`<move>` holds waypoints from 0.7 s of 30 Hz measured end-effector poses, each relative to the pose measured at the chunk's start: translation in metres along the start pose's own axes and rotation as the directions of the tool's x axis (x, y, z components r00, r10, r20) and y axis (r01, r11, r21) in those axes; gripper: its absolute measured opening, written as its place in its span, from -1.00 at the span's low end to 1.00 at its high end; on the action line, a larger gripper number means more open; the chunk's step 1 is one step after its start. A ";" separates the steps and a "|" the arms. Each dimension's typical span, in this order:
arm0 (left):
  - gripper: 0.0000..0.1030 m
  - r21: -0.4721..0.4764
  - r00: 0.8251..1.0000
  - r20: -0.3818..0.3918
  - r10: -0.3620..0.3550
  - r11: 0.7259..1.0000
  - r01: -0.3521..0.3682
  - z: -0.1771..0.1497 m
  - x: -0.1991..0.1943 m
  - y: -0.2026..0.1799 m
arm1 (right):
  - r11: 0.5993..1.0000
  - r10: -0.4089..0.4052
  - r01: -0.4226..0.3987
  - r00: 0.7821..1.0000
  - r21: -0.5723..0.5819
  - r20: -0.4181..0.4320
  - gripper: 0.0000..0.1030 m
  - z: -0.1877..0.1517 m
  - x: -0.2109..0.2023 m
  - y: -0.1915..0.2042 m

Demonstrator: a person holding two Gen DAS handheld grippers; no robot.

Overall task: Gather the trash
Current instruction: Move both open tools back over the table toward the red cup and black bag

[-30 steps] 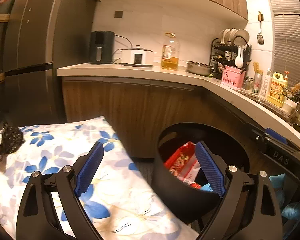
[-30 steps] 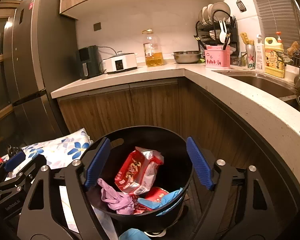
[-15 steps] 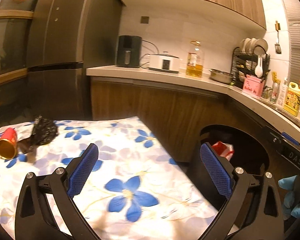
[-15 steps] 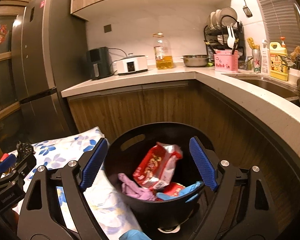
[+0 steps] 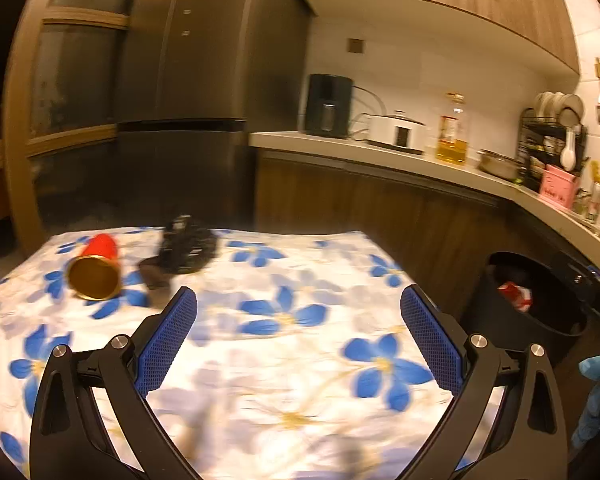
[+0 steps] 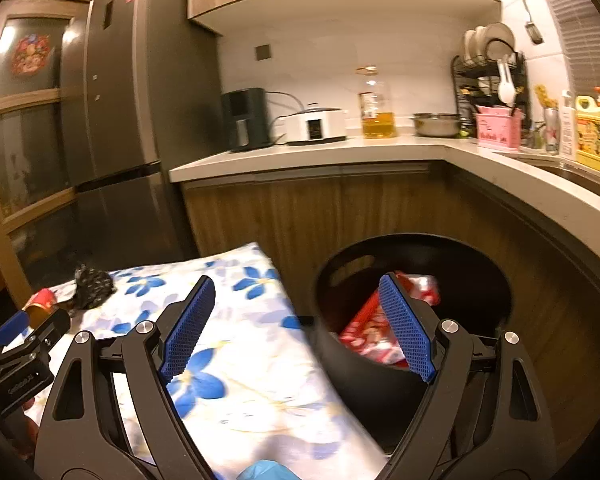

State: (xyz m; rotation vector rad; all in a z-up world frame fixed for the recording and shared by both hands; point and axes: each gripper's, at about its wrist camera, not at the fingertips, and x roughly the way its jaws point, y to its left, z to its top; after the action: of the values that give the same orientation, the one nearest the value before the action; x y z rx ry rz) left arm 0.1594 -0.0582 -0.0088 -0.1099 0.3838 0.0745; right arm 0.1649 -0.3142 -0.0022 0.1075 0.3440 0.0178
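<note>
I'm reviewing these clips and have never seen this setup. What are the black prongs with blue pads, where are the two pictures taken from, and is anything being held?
A person holds a two-finger gripper in each hand; a fisheye camera on each looks along its fingers. In the left view, the left gripper is open and empty above a floral cloth, where a red cup lies on its side beside a crumpled black bag. In the right view, the right gripper, also open and empty, faces a black bin holding red wrappers.
</note>
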 end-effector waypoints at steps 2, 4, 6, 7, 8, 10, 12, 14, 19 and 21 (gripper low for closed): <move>0.89 -0.012 0.999 0.006 0.038 0.999 -0.037 0.000 -0.001 0.018 | 1.000 0.024 -0.024 1.000 -0.011 -0.003 0.61 -0.002 0.002 0.015; 0.89 -0.023 0.997 0.011 0.073 0.997 -0.073 0.000 -0.002 0.035 | 0.999 0.044 -0.045 0.999 -0.022 -0.006 0.61 -0.004 0.005 0.028; 0.89 -0.038 0.994 0.010 0.111 0.993 -0.111 -0.001 -0.002 0.053 | 0.997 0.068 -0.068 0.998 -0.035 -0.010 0.61 -0.007 0.008 0.044; 0.89 -0.054 0.991 0.010 0.135 0.989 -0.134 0.000 -0.002 0.066 | 0.996 0.079 -0.079 0.997 -0.042 -0.014 0.61 -0.008 0.010 0.052; 0.89 -0.064 0.988 0.010 0.152 0.986 -0.151 0.000 -0.002 0.075 | 0.995 0.090 -0.091 0.996 -0.048 -0.018 0.61 -0.009 0.011 0.058; 0.89 -0.081 0.982 0.010 0.186 0.979 -0.185 0.000 -0.002 0.092 | 0.991 0.115 -0.116 0.993 -0.062 -0.026 0.61 -0.012 0.016 0.076; 0.89 -0.093 0.975 0.009 0.220 0.971 -0.218 0.001 0.000 0.111 | 0.987 0.138 -0.141 0.990 -0.077 -0.034 0.61 -0.015 0.020 0.092; 0.89 -0.100 0.969 0.009 0.245 0.965 -0.243 0.001 0.000 0.125 | 0.982 0.164 -0.167 0.985 -0.092 -0.045 0.61 -0.018 0.025 0.111; 0.89 -0.114 0.953 -0.003 0.304 0.946 -0.303 0.005 0.010 0.164 | 0.970 0.212 -0.218 0.975 -0.112 -0.060 0.61 -0.023 0.035 0.143; 0.89 -0.109 0.947 -0.015 0.321 0.941 -0.321 0.008 0.017 0.176 | 0.965 0.227 -0.234 0.972 -0.116 -0.065 0.61 -0.025 0.040 0.155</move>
State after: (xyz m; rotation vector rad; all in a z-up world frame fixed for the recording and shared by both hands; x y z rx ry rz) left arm 0.1620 0.1180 -0.0242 -0.1557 0.3920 0.4193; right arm 0.1945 -0.1560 -0.0220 0.0245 0.3798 0.2726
